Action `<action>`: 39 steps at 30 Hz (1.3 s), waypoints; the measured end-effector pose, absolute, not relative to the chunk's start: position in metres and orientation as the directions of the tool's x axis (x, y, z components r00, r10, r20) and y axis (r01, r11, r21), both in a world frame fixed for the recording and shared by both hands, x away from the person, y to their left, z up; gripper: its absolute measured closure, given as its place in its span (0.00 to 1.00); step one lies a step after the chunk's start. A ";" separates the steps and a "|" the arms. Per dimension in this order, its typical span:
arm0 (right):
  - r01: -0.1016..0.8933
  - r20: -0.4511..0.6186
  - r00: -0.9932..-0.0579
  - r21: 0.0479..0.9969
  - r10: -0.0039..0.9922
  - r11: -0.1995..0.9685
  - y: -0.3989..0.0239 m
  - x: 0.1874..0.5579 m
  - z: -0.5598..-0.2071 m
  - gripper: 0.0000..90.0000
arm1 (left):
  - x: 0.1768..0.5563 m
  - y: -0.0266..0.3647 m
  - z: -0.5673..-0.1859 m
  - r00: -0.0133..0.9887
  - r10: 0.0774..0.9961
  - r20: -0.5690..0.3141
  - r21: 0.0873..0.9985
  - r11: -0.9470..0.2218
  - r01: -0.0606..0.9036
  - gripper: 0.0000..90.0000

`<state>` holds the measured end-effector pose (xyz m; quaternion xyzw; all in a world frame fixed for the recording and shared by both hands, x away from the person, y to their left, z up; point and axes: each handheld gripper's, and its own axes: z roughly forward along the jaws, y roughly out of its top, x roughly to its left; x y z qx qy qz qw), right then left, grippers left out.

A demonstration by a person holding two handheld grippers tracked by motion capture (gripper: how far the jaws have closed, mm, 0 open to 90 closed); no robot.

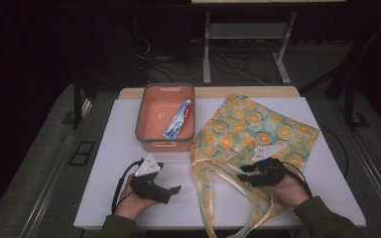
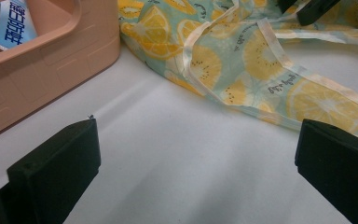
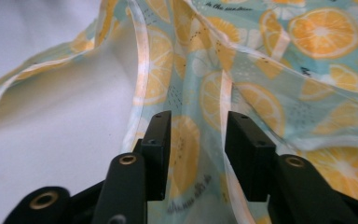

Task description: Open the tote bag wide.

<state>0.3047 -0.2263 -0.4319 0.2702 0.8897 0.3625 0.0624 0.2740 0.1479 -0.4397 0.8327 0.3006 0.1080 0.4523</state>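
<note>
The right claw (image 3: pixel 195 154), part spread, straddles the tote bag (image 1: pixel 250 131) strap (image 3: pixel 226 140) running lengthwise between its jaws, unpinched; left claw (image 2: pixel 193 163) gapes beside the bag.

So the flat white rectangular surface (image 1: pixel 129 198) carries a salmon-pink plastic bin with a grey rim (image 1: pixel 144 114) at the far middle, and just beside it a teal fabric tote bag printed with orange slices (image 1: pixel 258 129), handles trailing toward the near edge.

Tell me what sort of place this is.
Probably a lab or recording workspace, not a home: a white board tops the table as a work surface, loose cables trail over grey carpet behind it, and metal desk legs stand beyond.
</note>
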 end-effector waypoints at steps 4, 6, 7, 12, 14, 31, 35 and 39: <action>0.429 0.071 -0.854 0.657 0.516 0.620 -0.218 0.308 -0.440 0.70 | 0.274 0.147 -0.439 0.798 0.596 -0.089 0.817 -0.414 0.400 0.00; 0.427 0.060 -0.853 0.652 0.518 0.627 -0.216 0.310 -0.442 0.70 | 0.274 0.147 -0.440 0.798 0.596 -0.090 0.816 -0.415 0.401 0.00; 0.430 0.062 -0.851 0.651 0.521 0.626 -0.215 0.311 -0.443 0.73 | 0.274 0.147 -0.440 0.798 0.596 -0.090 0.816 -0.415 0.402 0.00; 0.436 0.067 -0.845 0.659 0.530 0.613 -0.217 0.315 -0.445 0.96 | 0.274 0.147 -0.439 0.798 0.595 -0.089 0.817 -0.415 0.401 0.00; 0.430 0.058 -0.843 0.670 0.535 0.605 -0.218 0.315 -0.444 0.99 | 0.274 0.148 -0.439 0.798 0.596 -0.090 0.817 -0.414 0.401 0.00; 0.506 0.084 -0.766 0.690 0.637 0.517 -0.245 0.335 -0.443 0.76 | 0.274 0.148 -0.439 0.795 0.600 -0.089 0.818 -0.411 0.402 0.00; 0.503 0.100 -0.774 0.697 0.625 0.512 -0.239 0.335 -0.445 0.47 | 0.274 0.148 -0.439 0.797 0.598 -0.088 0.817 -0.414 0.401 0.00; 0.493 0.057 -0.763 0.696 0.643 0.523 -0.235 0.337 -0.447 0.40 | 0.274 0.147 -0.439 0.797 0.598 -0.088 0.817 -0.414 0.401 0.00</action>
